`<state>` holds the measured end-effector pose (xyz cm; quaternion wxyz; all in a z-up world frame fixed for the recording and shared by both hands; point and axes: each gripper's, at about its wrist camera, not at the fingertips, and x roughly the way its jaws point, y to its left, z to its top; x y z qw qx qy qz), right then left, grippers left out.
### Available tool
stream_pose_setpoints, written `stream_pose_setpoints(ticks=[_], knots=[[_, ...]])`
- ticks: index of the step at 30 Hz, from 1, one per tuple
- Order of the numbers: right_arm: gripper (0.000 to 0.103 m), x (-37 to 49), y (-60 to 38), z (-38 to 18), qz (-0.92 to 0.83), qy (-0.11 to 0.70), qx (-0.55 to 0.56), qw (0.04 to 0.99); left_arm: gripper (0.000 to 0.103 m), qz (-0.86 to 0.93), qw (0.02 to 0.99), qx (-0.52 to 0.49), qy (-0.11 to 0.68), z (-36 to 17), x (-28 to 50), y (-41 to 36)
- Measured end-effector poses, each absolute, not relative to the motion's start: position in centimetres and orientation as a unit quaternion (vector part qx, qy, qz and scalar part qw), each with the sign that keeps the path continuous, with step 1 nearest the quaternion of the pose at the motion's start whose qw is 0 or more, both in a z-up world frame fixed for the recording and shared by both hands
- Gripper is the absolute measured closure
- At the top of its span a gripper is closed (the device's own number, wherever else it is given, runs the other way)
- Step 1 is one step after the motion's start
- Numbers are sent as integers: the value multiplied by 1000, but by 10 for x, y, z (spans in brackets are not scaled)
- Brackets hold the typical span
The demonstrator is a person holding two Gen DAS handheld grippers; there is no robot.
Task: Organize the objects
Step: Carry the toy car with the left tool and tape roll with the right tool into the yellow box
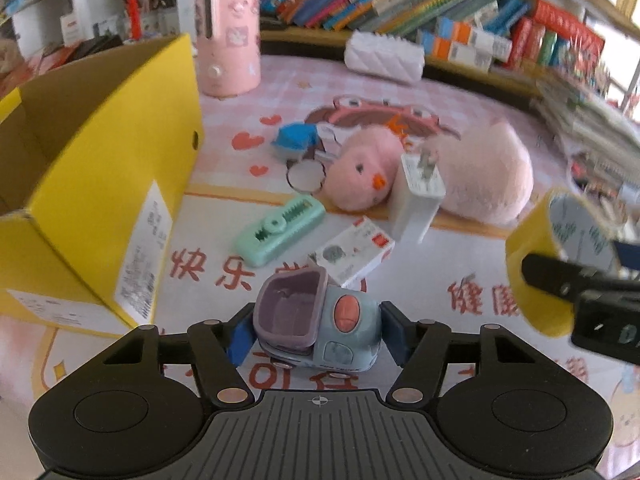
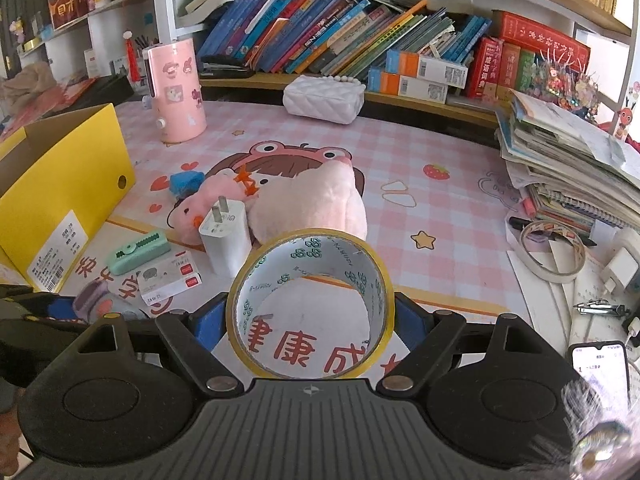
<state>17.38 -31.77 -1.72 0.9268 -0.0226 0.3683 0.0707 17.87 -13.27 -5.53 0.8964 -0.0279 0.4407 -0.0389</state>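
A small pale-blue toy truck (image 1: pixel 344 316) with a lilac bed stands on the pink mat. My left gripper (image 1: pixel 317 338) is around it, with a blue pad against each side. In the right wrist view my right gripper (image 2: pixel 310 320) is shut on a wide yellow tape roll (image 2: pixel 316 254), held upright above the mat with its hole facing the camera. The same tape roll (image 1: pixel 536 248) shows at the right edge of the left wrist view. An open yellow cardboard box (image 1: pixel 100 184) stands to the left of the truck.
On the mat lie a pink plush chick (image 1: pixel 460 176), a white charger (image 1: pixel 418 192), a mint green tool (image 1: pixel 280 228), a small white carton (image 1: pixel 352 252) and a blue item (image 1: pixel 294 140). A pink cylinder (image 2: pixel 176 92), a white purse (image 2: pixel 324 98), a book stack (image 2: pixel 568 160) and a phone (image 2: pixel 600 368) ring the area.
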Motion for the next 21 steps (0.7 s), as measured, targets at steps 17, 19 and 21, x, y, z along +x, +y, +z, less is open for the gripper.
stream_pose_setpoints(ticks=[17,19,21], knots=[[20,129,-256,-7,64,375,-26,924,39,-67,914,-63,395,-21,125,-67],[20,121,-245,-5,64,375,-25,924,39,-67,916,-64,391,-18,115,-53],[20,112,-231,-3,64,374,-24,925,39,-66,917,-65,388,-17,104,-38]])
